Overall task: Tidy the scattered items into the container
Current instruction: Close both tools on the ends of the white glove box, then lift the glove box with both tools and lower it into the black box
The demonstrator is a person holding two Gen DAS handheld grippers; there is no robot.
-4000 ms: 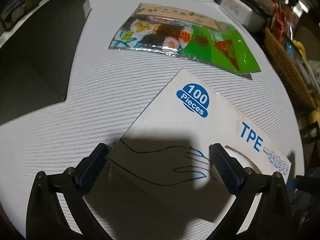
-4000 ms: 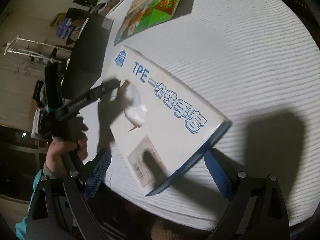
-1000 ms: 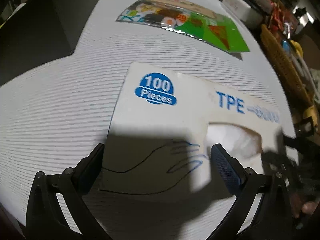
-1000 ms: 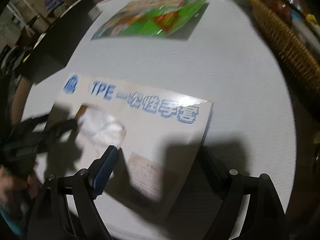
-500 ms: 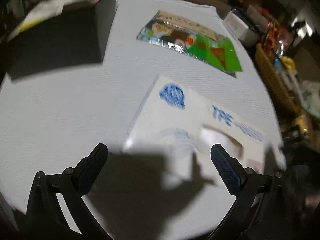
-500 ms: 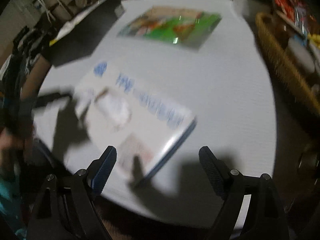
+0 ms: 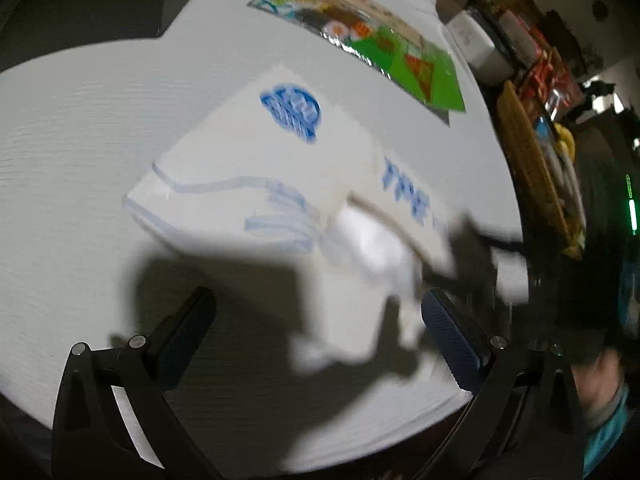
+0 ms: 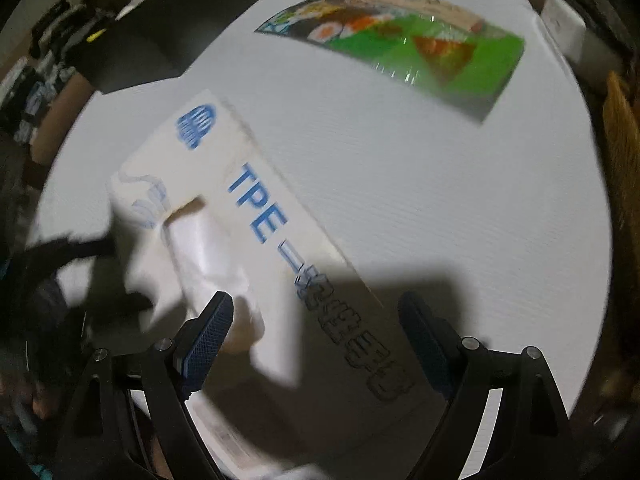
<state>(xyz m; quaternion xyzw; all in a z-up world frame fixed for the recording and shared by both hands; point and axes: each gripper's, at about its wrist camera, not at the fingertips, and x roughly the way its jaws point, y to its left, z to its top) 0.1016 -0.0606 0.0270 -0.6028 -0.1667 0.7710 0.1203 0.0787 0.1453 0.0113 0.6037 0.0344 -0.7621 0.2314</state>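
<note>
1. Task looks barely begun: both loose items lie out on the white ribbed tabletop (image 7: 80, 152), none in a container

2. Glove box (image 8: 280, 256), white with blue "TPE" lettering, lies flat across centre-left of the right wrist view, running from upper left to lower right; a white glove (image 8: 208, 264) bulges from its torn opening. In the left wrist view the same box (image 7: 248, 168) sits mid-frame, blurred

3. Snack packet (image 8: 404, 44), green with sushi pictures, lies flat at upper right of the right view, well apart from the box; in the left view it (image 7: 376, 44) sits at top centre

4. Right gripper (image 8: 316, 332): jaws spread wide, nothing clamped; the box's lower end lies below and between the fingers, pads not pressing it

5. Left gripper (image 7: 316, 320): jaws wide apart, holding nothing; box and glove lie ahead of it, untouched

6. Likely container: a wicker basket (image 7: 532, 160) past the table's right edge in the left view, already holding things; judgement only

7. Edges: the box's lower end lies near the table's bottom rim in the right view. A dark flat object (image 8: 160, 28) covers the upper left corner

8. Open room: bare tabletop between box and packet, and right of the box towards the basket. Each gripper shows dark and blurred at the other view's side, so the hands are close together
</note>
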